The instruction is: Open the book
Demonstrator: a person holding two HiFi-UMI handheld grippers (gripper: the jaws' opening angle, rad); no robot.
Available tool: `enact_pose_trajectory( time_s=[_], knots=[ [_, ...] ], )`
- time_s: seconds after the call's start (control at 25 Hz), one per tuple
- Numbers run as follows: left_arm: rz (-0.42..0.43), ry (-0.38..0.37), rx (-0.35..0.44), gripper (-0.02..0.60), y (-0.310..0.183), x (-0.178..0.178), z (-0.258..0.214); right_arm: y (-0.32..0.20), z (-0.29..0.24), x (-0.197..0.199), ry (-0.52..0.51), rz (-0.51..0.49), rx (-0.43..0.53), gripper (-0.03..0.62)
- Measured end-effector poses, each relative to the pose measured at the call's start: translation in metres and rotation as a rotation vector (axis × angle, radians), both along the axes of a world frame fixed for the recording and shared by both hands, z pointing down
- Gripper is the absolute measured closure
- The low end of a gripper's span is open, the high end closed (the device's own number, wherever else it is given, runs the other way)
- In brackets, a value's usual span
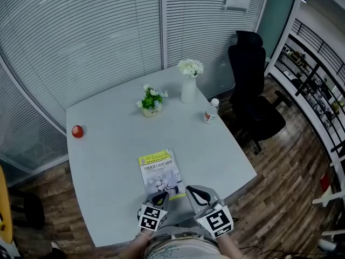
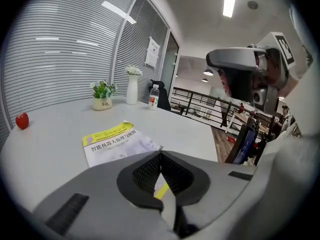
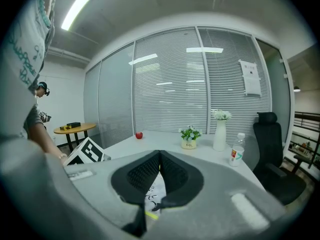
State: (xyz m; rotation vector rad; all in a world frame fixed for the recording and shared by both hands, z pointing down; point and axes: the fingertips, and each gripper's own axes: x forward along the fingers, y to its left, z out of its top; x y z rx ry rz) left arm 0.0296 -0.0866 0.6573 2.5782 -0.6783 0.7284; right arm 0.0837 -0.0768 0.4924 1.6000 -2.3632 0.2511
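On the pale grey table [image 1: 108, 161], a closed yellow-and-white paperback book [image 1: 159, 171] lies near the front edge. The left gripper [image 1: 160, 197] and right gripper [image 1: 195, 191] hover at its near end, each with jaws pressed together and empty.

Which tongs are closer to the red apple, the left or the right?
Left. The left tongs are at the near edge of the book, with the red apple farther out to their left; the right tongs are beside them, farther right.
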Motion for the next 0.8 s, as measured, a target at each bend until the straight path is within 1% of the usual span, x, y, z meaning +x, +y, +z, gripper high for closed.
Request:
enact_pose_trajectory(
  time_s=[0.16,0.28,0.44,0.56,0.68,0.8],
  knots=[
    [0.033,-0.058,0.016,0.583,0.002,0.002,0.01,0.001,0.003,0.0,-0.008,-0.001,-0.006,0.591],
    [0.037,-0.092,0.05,0.583,-0.003,0.0,0.022,0.001,0.004,0.002,-0.011,0.002,-0.01,0.591],
    [0.04,-0.134,0.058,0.583,-0.004,-0.002,0.029,0.002,0.007,0.004,-0.009,0.009,-0.019,0.591],
    [0.07,-0.161,0.049,0.58,-0.001,0.0,0.036,0.003,0.011,0.008,0.006,0.019,-0.018,0.591],
    [0.106,-0.188,0.06,0.573,0.003,0.002,0.041,0.001,0.01,0.008,0.002,0.019,-0.009,0.591],
    [0.128,-0.197,0.066,0.549,0.005,0.005,0.044,0.0,0.009,0.009,-0.004,0.02,-0.014,0.591]
  ],
)
